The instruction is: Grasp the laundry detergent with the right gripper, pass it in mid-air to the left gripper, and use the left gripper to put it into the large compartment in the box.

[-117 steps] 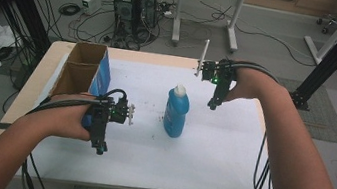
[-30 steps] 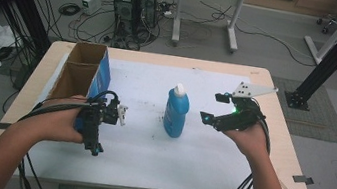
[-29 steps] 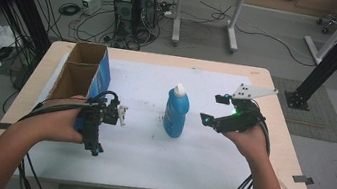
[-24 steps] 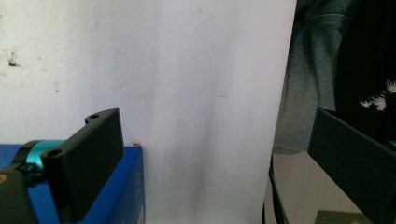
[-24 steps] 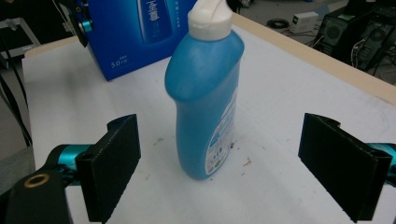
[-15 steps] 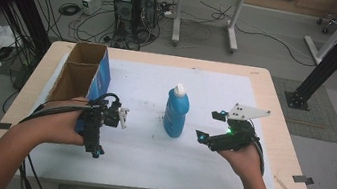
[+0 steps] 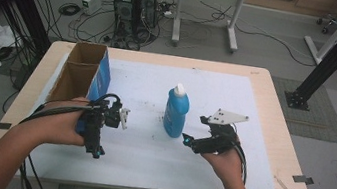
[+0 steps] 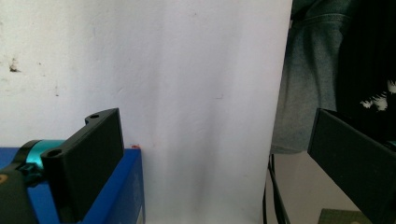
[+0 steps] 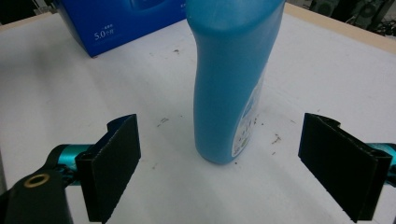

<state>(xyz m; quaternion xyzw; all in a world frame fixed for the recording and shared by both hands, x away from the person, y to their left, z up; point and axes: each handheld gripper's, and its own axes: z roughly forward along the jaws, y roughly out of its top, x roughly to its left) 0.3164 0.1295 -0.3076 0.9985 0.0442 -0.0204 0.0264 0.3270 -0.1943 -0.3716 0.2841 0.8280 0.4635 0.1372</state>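
A blue bottle (image 7: 176, 113) with a white cap stands upright in the middle of the white sheet. In the right gripper view the blue bottle (image 9: 231, 79) rises just beyond my right gripper (image 9: 219, 156), whose jaws stand wide apart on either side of its base without touching it. From above, my right gripper (image 7: 191, 140) lies low, front right of the bottle, pointing left at it. My left gripper (image 7: 95, 136) sits front left, near the box, held in a hand. Its own view shows my left gripper (image 8: 219, 140) open over the bare sheet, nothing between the jaws.
An open cardboard box (image 7: 83, 73) with a blue side stands at the table's left; the blue box (image 9: 121, 21) also lies behind the bottle. The wooden table edge (image 7: 278, 141) borders the sheet. Computers, cables and another table occupy the floor behind.
My right gripper has come from the back right of the table forward and down to the bottle's front right, turning to face it. The left gripper has barely shifted.
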